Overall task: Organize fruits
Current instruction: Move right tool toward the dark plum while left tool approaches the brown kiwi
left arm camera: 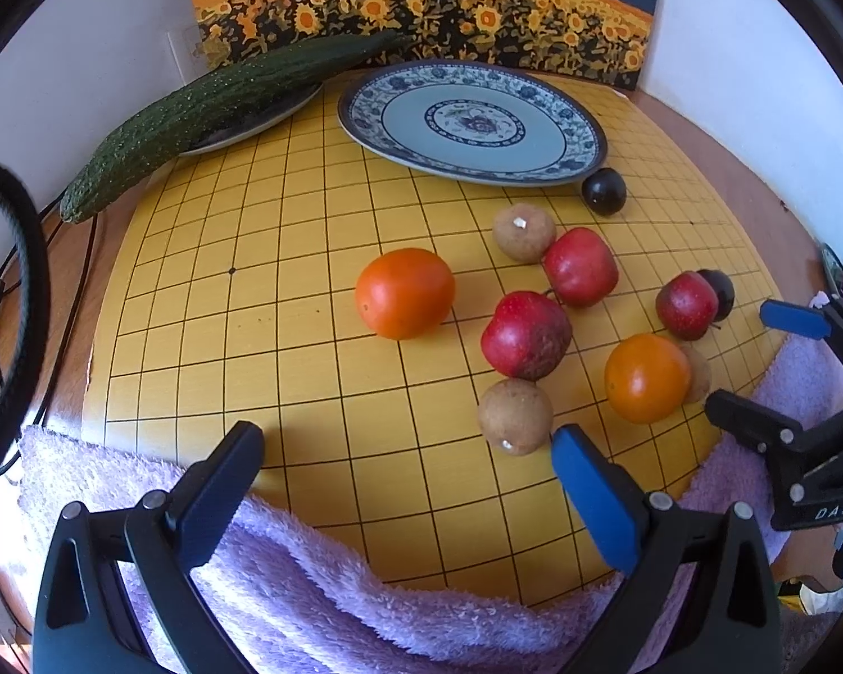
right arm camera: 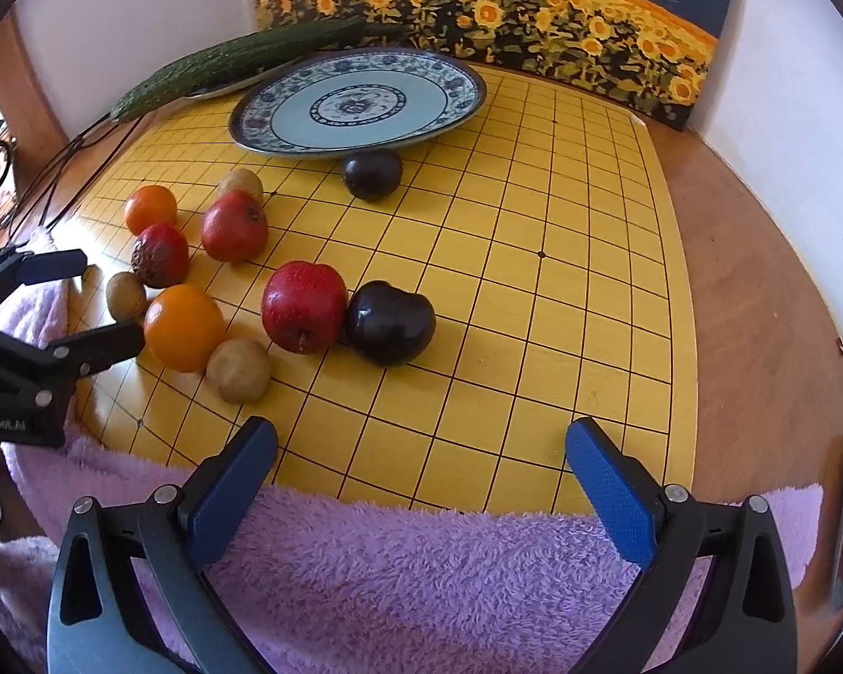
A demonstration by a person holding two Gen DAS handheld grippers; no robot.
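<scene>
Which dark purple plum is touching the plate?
The far plum, tucked against the blue patterned plate. The other plum sits apart from the plate, beside a red apple.

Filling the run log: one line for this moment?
left hand-held gripper open | right hand-held gripper open | blue-patterned plate empty | fruits loose

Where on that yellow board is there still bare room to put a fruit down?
The patterned plate is bare. The board lies open right of the dark plums, toward the wooden table, and between the cucumber and nearest tomato. The fruit cluster is crowded.
</scene>
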